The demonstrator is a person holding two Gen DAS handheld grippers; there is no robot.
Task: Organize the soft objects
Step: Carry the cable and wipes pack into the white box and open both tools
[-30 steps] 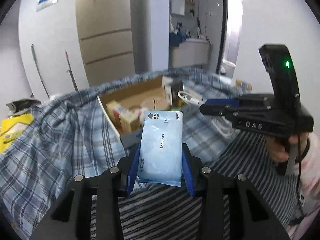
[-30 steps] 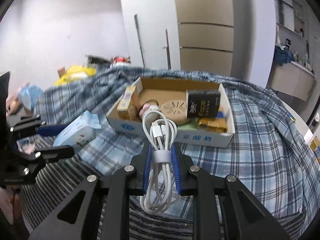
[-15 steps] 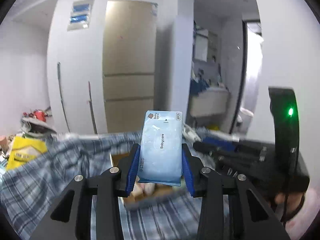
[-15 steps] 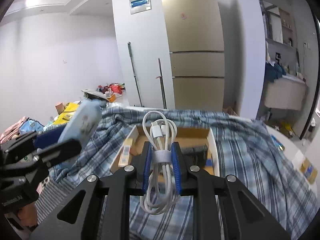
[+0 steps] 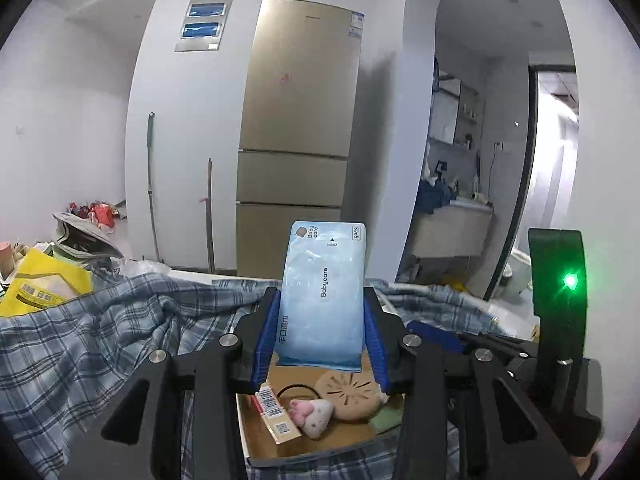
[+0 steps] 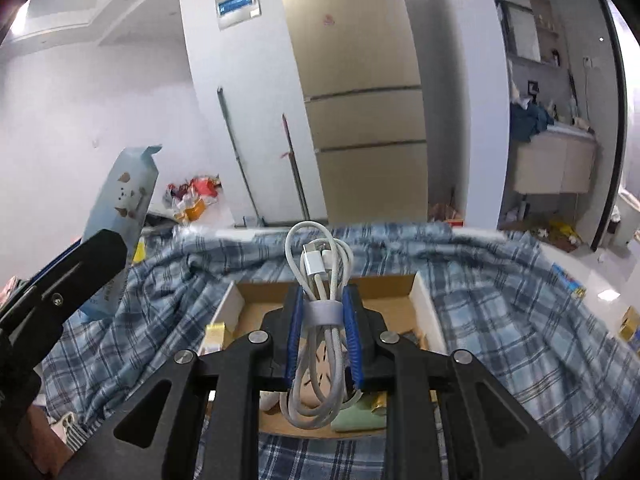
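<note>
Blue plaid cloth (image 5: 100, 344), rumpled and soft, covers the surface, and an open cardboard box (image 6: 424, 300) sits on it. Above that box the left gripper (image 5: 322, 332) clamps a glossy pale-blue wipes pack (image 5: 324, 296) upright between its blue pads, fingers at the width of the pack. The right gripper (image 6: 322, 328) pinches a coiled white cable (image 6: 320, 280), bound by a grey strap, its fingers narrow. Inside the box lie a small pink-and-white plush (image 5: 312, 422), a round tan perforated pad (image 5: 348, 396) and a slim barcoded carton (image 5: 276, 416). Behind stand a tall gold-beige fridge (image 5: 296, 120) and white walls.
</note>
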